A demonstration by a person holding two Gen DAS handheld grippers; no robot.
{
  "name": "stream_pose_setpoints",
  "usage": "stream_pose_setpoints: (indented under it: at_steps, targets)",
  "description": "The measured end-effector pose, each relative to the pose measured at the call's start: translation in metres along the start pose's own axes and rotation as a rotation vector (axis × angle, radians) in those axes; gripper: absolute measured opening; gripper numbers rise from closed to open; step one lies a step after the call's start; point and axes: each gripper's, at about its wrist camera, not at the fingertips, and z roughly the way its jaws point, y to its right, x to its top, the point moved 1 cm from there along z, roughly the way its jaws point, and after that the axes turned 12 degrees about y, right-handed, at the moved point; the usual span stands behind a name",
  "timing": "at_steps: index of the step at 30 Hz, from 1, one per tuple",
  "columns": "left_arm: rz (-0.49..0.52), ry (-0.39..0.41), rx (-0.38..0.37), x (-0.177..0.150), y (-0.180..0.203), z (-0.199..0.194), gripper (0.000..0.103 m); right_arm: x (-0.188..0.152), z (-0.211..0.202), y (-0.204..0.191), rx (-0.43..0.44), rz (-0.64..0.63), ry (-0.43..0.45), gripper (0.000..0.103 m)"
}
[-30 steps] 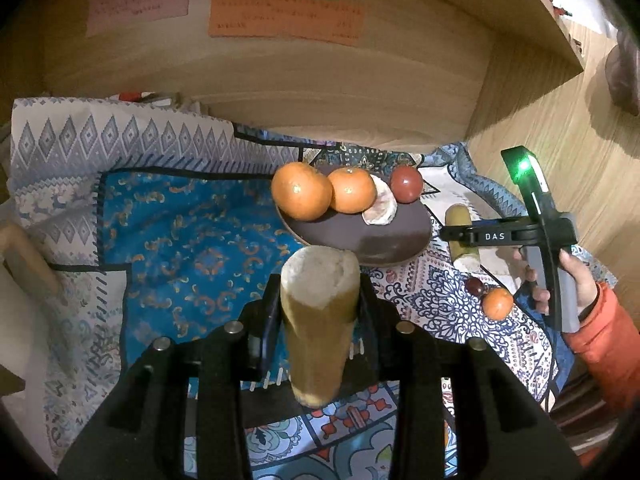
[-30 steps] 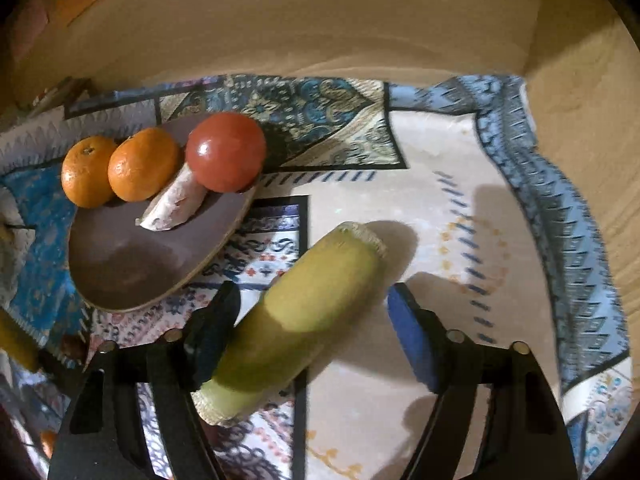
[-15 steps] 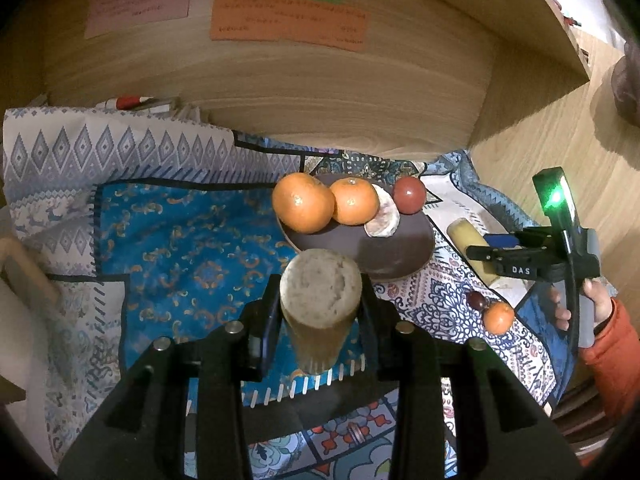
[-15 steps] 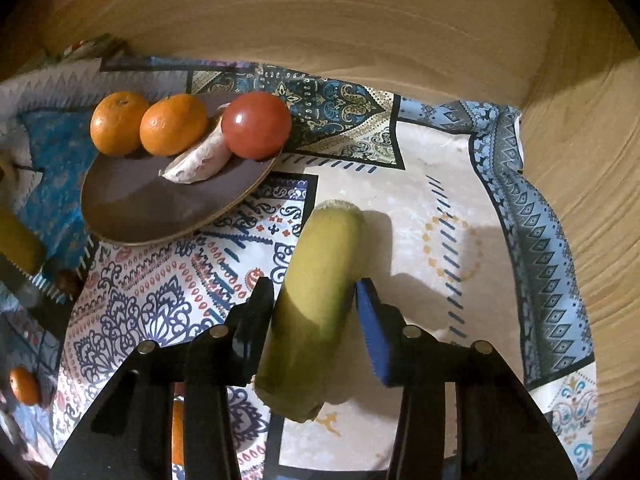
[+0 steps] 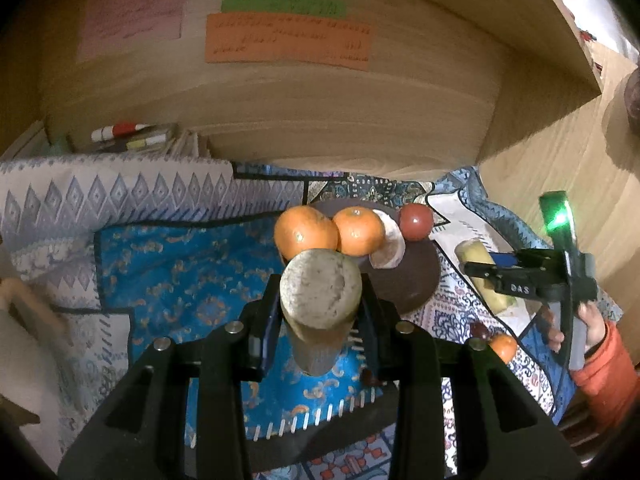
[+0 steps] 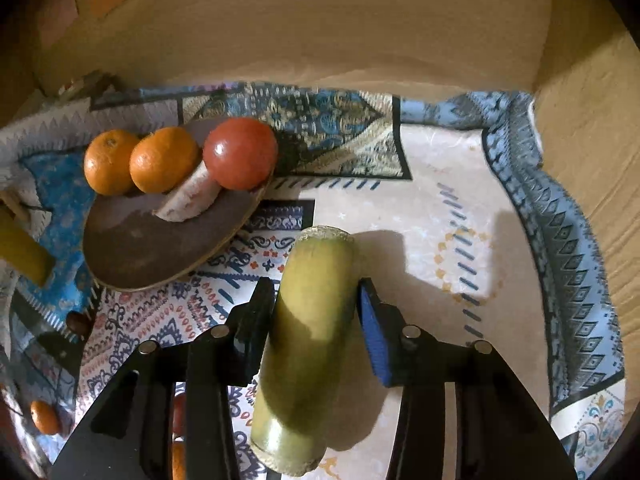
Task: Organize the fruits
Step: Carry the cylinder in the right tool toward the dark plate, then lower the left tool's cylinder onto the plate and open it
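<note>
Jaws clamped, ea. holds cane piece (image 6: 308,320).

Light: dim, warm, from above and the left; wood wall (image 5: 340,120) yellowish.
Shadows: hard one right of the cane (image 6: 312,320) on the cloth (image 6: 440,208).
Glare: small highlights on the tomato (image 6: 240,152); green lamp (image 5: 558,220) blooms.
Blur: notes (image 5: 288,40) unreadable; cloth pattern smeared.
Distortion: fisheye, edges bent, black corners.
</note>
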Motion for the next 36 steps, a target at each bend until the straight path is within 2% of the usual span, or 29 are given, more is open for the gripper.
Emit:
stream_pose_setpoints:
  at_steps: [12, 22, 28, 32, 36]
  targets:
    - [0.077, -0.042, 0.033, 0.018, 0.02, 0.044, 0.035, 0.01, -0.045, 0.004, 0.061, 0.007, 0.147, 0.036]
    - [0.198, -0.05, 0.079, 0.02, 0.051, 0.079, 0.036, 0.014, -0.054, 0.0, 0.089, -0.003, 0.2, 0.036]
    - [0.291, -0.071, 0.064, 0.015, 0.076, 0.094, 0.038, 0.014, -0.054, 0.002, 0.092, 0.003, 0.206, 0.036]
    - [0.28, -0.106, 0.011, 0.014, 0.086, 0.103, 0.045, 0.015, -0.053, 0.003, 0.094, 0.008, 0.207, 0.036]
    - [0.274, -0.101, 0.005, 0.016, 0.09, 0.107, 0.05, 0.016, -0.054, 0.001, 0.093, 0.0, 0.21, 0.036]
